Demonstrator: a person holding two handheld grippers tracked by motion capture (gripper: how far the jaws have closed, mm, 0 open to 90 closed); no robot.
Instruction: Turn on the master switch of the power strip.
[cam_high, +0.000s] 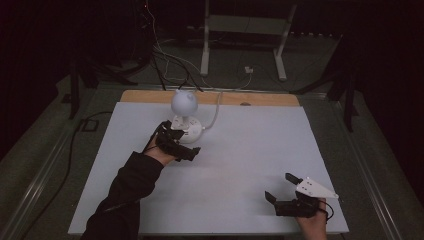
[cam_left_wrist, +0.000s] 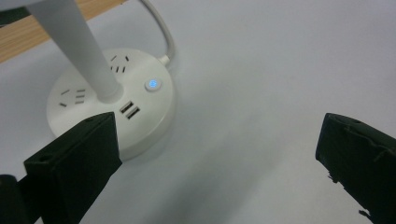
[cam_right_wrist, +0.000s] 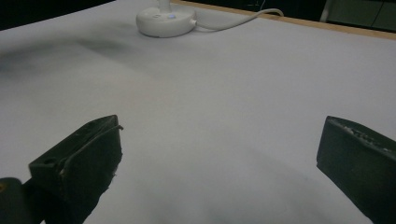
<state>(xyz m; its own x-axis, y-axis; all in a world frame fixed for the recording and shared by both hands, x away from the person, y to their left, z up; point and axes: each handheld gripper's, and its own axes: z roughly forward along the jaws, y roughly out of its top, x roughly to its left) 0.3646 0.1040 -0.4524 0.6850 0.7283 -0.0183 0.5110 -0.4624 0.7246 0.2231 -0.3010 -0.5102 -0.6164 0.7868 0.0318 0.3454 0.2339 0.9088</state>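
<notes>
A white round socket base (cam_high: 190, 130) (cam_left_wrist: 140, 126) stands at the back left of the white table cover (cam_high: 240, 150). From it rises a white stem (cam_left_wrist: 77, 46) that carries a globe-shaped lamp head (cam_high: 184, 101). On the base a small button (cam_left_wrist: 152, 84) glows blue, next to two USB ports (cam_left_wrist: 129, 111). My left gripper (cam_high: 182, 142) (cam_left_wrist: 219, 154) hovers just in front of the base, open with nothing between its jaws. At the front right, my right gripper (cam_high: 279, 186) (cam_right_wrist: 219, 154) is held open over bare cover, far from the base (cam_right_wrist: 166, 21).
A white cable (cam_high: 216, 112) (cam_right_wrist: 233, 21) runs from the base to the table's wooden back edge (cam_high: 260, 98). Behind the table stand white frame legs (cam_high: 205, 45) and loose cords on the floor (cam_high: 165, 60). A dark cable (cam_high: 75, 145) runs along the left.
</notes>
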